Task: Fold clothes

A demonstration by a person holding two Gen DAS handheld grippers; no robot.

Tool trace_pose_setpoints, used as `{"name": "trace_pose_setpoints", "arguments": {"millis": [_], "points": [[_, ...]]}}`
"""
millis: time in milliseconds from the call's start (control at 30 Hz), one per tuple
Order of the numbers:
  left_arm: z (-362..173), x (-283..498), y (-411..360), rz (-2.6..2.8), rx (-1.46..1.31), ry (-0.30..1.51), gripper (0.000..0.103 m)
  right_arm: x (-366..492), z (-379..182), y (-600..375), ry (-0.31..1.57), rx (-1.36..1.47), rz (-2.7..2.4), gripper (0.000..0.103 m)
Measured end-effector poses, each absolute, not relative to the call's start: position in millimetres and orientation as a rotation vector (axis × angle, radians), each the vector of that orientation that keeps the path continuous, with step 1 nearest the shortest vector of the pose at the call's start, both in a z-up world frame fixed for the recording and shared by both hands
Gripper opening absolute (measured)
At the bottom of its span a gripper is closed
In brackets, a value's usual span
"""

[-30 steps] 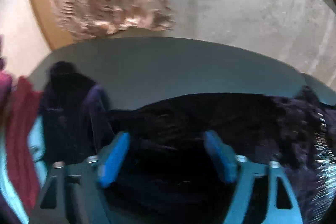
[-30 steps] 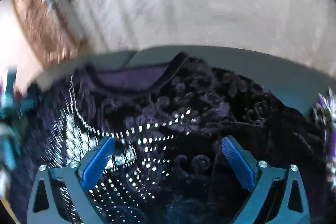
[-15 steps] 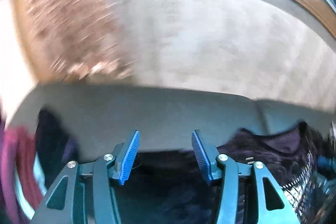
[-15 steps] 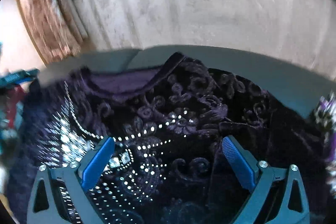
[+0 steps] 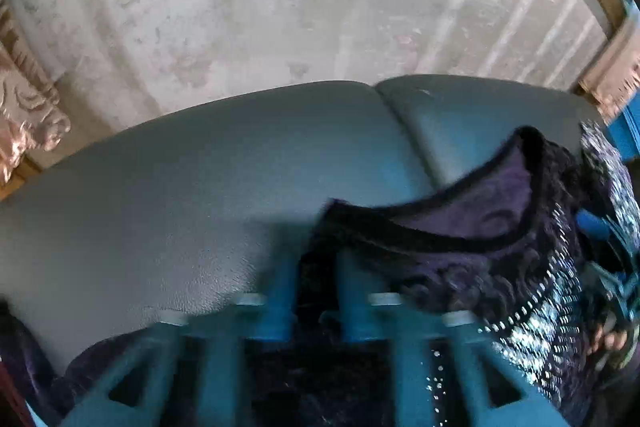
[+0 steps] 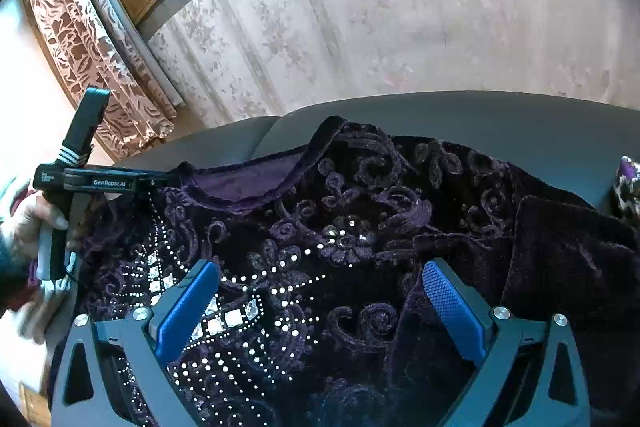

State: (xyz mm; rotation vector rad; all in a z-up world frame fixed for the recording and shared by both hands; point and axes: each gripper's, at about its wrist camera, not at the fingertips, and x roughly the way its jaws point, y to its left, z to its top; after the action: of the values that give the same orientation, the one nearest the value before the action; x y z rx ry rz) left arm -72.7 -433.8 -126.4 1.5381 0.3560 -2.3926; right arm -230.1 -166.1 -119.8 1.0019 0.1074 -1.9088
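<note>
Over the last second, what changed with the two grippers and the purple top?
The left gripper swept sideways to the shoulder edge of the purple top, beside the neckline, and its jaws closed on the fabric there. The right gripper stayed open above the beaded front, and the top stayed spread on the grey couch.

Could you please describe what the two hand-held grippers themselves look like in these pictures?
The right hand-held gripper has a dark teal-grey frame with triangular cut-outs and silver screw heads, and two bright blue fingers with a knurled grip texture. The left hand-held gripper looks the same, though blurred. Seen from the right wrist, its body is black with white lettering and a black handle banded with pale stripes.
</note>
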Motion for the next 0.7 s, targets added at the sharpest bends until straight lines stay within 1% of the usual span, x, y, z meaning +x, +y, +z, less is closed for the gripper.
{"name": "trace_pose_setpoints", "arguments": {"millis": [33,67,133,233,300,433,533,567,600,633,667,700], "points": [[-123,-71,-428,-2.397,1.534,0.319,0.004,-230,-119,-167,0.116,1.006,-1.912,0.103],[-115,-67,-424,-2.422,1.489,0.267,0.003,-230,-118,-169,0.127,1.014,-1.915,0.103],[-96,-60,-417,-2.467,1.368,0.226,0.003,-229,-115,-173,0.138,1.035,-1.900,0.103],[-75,-62,-409,-2.440,1.153,0.037,0.003,-232,-109,-182,0.144,1.046,-1.864,0.103],[-77,-69,-393,-2.404,1.083,-0.160,0.003,-238,-103,-187,0.149,1.039,-1.886,0.103],[-114,-82,-394,-2.285,1.059,-0.284,0.003,-263,-103,-204,0.120,1.079,-1.892,0.103],[-145,-90,-401,-2.176,1.072,-0.371,0.006,-272,-117,-221,0.221,1.118,-1.929,0.103],[-157,-91,-408,-2.126,1.099,-0.400,0.003,-270,-121,-225,0.313,1.097,-1.981,0.103],[-169,-92,-414,-2.076,1.125,-0.429,0.006,-267,-125,-228,0.417,1.068,-2.039,0.103],[-168,-90,-417,-2.078,1.126,-0.414,0.009,-267,-127,-226,0.436,1.048,-2.071,0.103],[-165,-87,-420,-2.085,1.124,-0.396,0.010,-268,-126,-223,0.427,1.046,-2.104,0.103],[-166,-86,-424,-2.078,1.127,-0.390,0.013,-271,-126,-219,0.414,1.053,-2.157,0.103]]}}
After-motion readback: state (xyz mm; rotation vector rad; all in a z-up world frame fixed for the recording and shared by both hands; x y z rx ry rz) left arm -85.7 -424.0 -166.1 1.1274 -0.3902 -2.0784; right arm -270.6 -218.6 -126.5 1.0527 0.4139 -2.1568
